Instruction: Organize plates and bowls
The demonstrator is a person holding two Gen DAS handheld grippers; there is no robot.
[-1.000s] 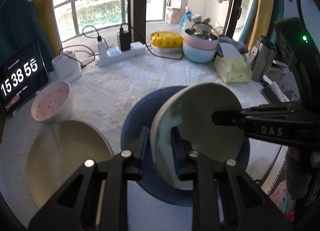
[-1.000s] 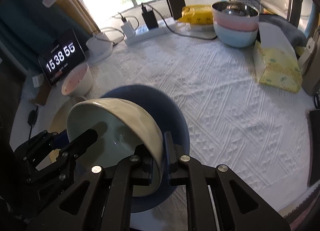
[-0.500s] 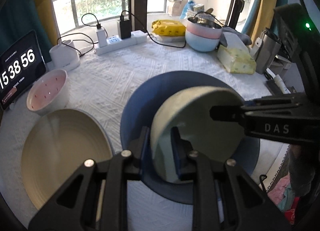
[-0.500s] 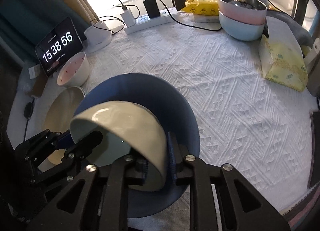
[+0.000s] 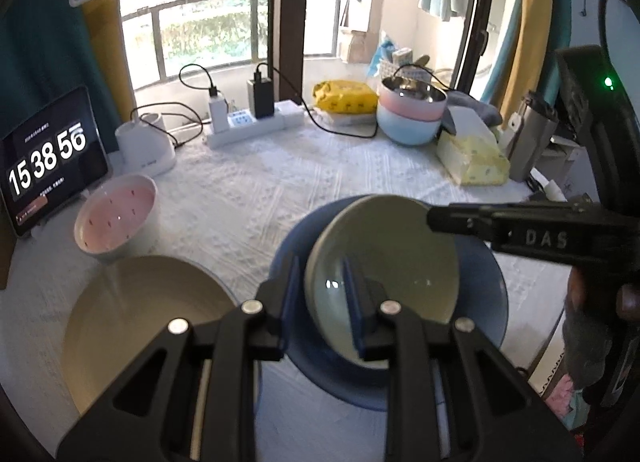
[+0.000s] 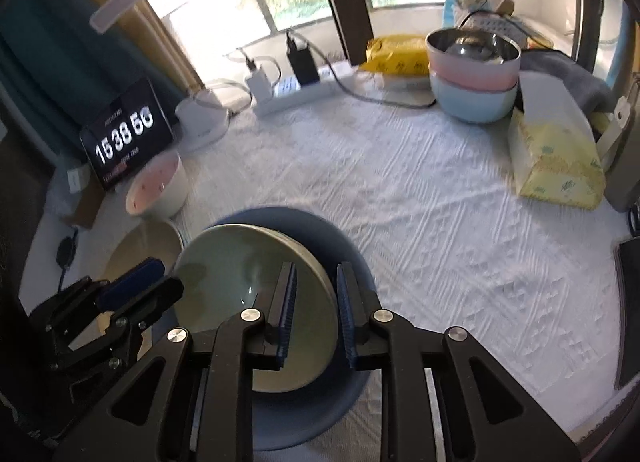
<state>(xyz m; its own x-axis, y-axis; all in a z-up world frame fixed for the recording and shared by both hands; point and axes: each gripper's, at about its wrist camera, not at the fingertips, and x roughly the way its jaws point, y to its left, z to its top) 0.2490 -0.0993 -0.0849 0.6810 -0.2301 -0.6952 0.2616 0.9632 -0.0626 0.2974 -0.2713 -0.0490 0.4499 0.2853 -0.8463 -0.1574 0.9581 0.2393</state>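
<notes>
Left tongs (image 5: 320,282) pitched down, pads straddling 9 o'clock rim of pale green ceramic bowl (image 5: 384,258), not visibly pressing. Right tongs (image 6: 316,294) steeper, released, rim loose between pads. Bowl now level inside round blue plate (image 6: 352,254) on tabletop (image 6: 440,214); earlier tilted, right clenched.

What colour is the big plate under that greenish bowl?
Dark blue. The plate shows best in the right wrist view, under the bowl.
</notes>
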